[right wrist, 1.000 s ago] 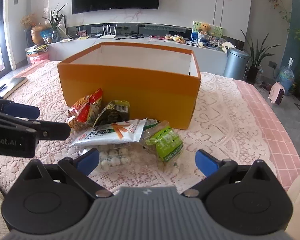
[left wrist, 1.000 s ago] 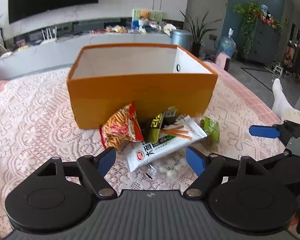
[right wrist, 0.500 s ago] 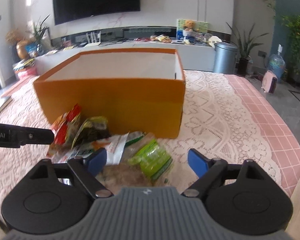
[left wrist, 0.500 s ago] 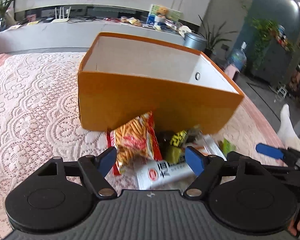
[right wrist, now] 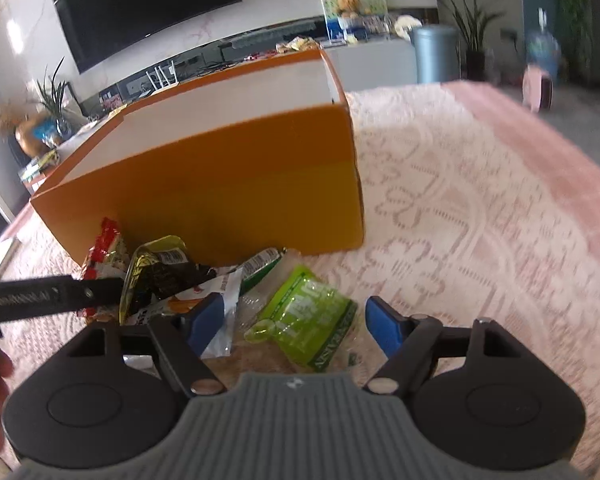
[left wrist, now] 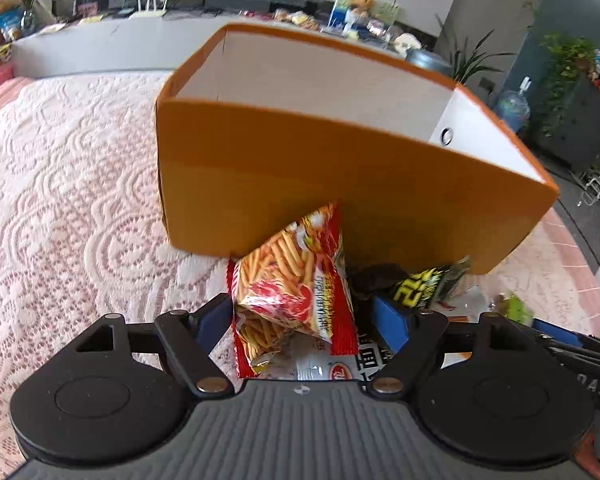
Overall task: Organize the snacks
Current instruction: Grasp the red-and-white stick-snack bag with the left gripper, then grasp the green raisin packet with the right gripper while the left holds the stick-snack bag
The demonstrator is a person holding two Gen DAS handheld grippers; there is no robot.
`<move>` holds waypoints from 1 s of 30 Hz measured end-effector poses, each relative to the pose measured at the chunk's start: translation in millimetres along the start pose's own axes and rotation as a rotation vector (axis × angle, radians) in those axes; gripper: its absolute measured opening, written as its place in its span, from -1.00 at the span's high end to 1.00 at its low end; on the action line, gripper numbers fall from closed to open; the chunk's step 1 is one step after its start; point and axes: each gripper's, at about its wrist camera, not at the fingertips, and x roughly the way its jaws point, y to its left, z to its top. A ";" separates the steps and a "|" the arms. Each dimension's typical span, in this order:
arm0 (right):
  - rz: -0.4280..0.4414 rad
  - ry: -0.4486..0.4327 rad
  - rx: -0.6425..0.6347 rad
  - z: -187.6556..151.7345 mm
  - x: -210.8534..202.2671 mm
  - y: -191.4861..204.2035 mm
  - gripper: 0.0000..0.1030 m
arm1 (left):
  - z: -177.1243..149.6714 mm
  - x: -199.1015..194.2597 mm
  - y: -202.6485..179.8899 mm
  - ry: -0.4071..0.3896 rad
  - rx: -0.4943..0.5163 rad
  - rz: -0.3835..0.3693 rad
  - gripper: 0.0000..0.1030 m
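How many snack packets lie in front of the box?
5 visible: red packet, black-yellow packet, white packet, green packet, green-ended wrapper; more may hide underneath.

Left gripper (left wrist: 306, 320) now astride red snack bag (left wrist: 292, 292); right gripper (right wrist: 294, 318) closer over green packet (right wrist: 306, 322), jaws narrowing.

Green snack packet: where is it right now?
In the right wrist view the green snack packet lies on the lace tablecloth between the open right tongs, in front of the orange box's right corner.

box (left wrist: 340, 192): orange, white inside | cloth (left wrist: 60, 200): pink-white lace | packet (right wrist: 308, 320): green
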 end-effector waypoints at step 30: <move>0.026 0.038 0.041 -10.8 10.3 -4.7 -0.30 | -20.2 -23.4 17.6 -0.033 -0.020 0.010 -0.18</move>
